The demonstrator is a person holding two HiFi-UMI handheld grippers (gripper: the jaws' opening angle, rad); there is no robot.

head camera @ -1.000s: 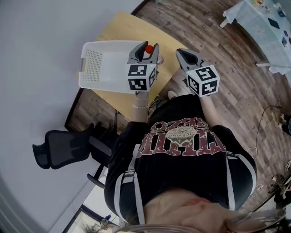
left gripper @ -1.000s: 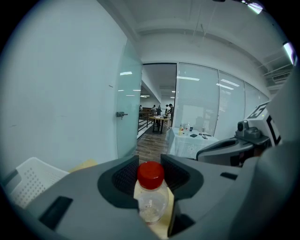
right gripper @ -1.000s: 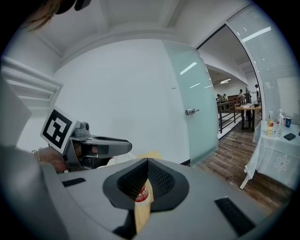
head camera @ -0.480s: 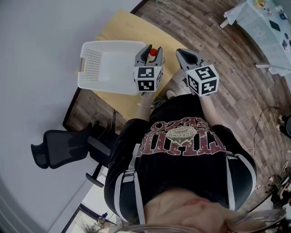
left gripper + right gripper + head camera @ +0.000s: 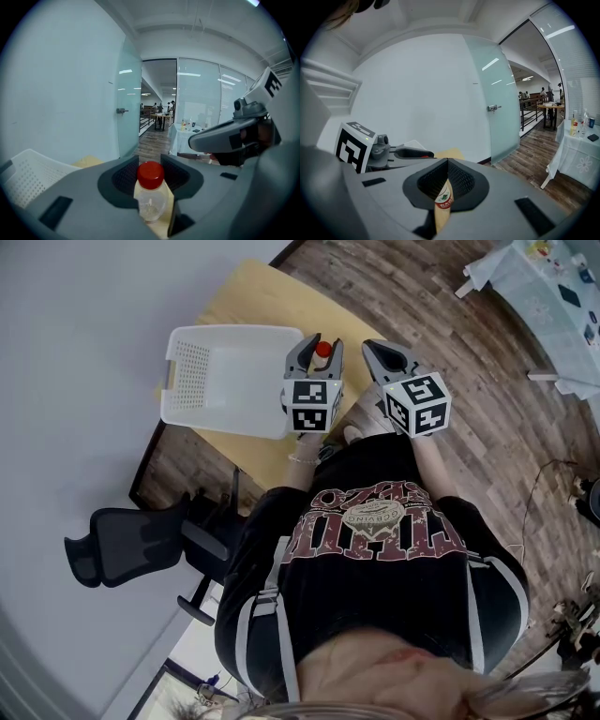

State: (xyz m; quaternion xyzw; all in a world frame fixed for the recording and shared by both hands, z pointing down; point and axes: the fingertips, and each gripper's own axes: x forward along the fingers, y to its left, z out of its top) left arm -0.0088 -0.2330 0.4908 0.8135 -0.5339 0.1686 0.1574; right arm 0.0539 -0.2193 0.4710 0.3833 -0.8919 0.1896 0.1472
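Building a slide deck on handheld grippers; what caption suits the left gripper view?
Left gripper holds a red-capped clear bottle between its jaws, white basket left, right gripper beyond.

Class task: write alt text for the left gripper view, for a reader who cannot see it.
A small clear bottle with a red cap is gripped between the grey fingers of the left gripper. A white basket sits low on the left, the right gripper shows at the right, and a glass wall stands behind.
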